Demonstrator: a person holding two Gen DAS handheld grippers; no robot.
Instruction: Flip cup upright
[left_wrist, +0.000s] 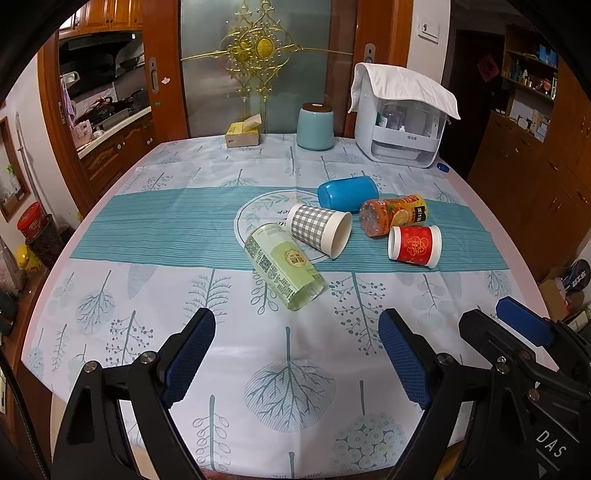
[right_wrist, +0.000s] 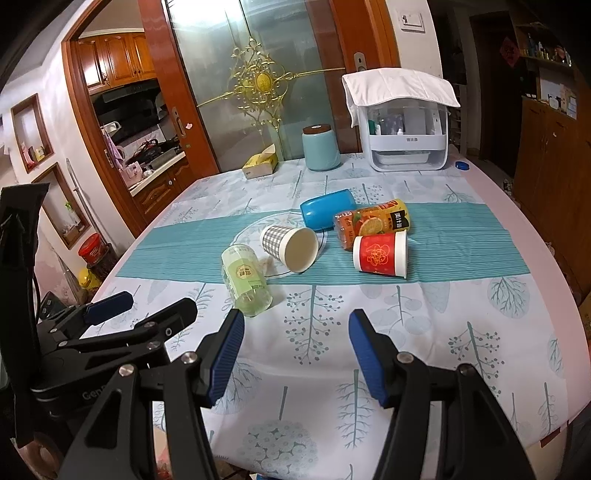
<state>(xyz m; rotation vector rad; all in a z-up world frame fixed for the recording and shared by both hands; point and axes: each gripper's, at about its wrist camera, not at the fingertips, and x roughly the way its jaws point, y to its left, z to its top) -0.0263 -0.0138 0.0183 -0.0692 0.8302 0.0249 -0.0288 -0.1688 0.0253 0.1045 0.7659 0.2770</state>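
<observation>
Several cups and bottles lie on their sides mid-table: a grey checked paper cup (left_wrist: 319, 229) (right_wrist: 288, 247) with its mouth toward me, a red paper cup (left_wrist: 415, 246) (right_wrist: 380, 256), a blue plastic cup (left_wrist: 347, 192) (right_wrist: 327, 208), a green bottle (left_wrist: 284, 271) (right_wrist: 245, 280) and an orange juice bottle (left_wrist: 393, 216) (right_wrist: 369, 221). My left gripper (left_wrist: 297, 332) is open and empty, above the near part of the table. My right gripper (right_wrist: 295, 334) is open and empty, also short of the objects. The right gripper shows in the left wrist view (left_wrist: 517, 325), the left gripper in the right wrist view (right_wrist: 147, 306).
At the far edge of the table (left_wrist: 110, 295) stand a light blue canister (left_wrist: 315, 127), a yellow tissue box (left_wrist: 243, 133) and a white appliance with a cloth over it (left_wrist: 404, 118). A small blue cap (left_wrist: 442, 167) lies beside it. A glass door and cabinets stand behind.
</observation>
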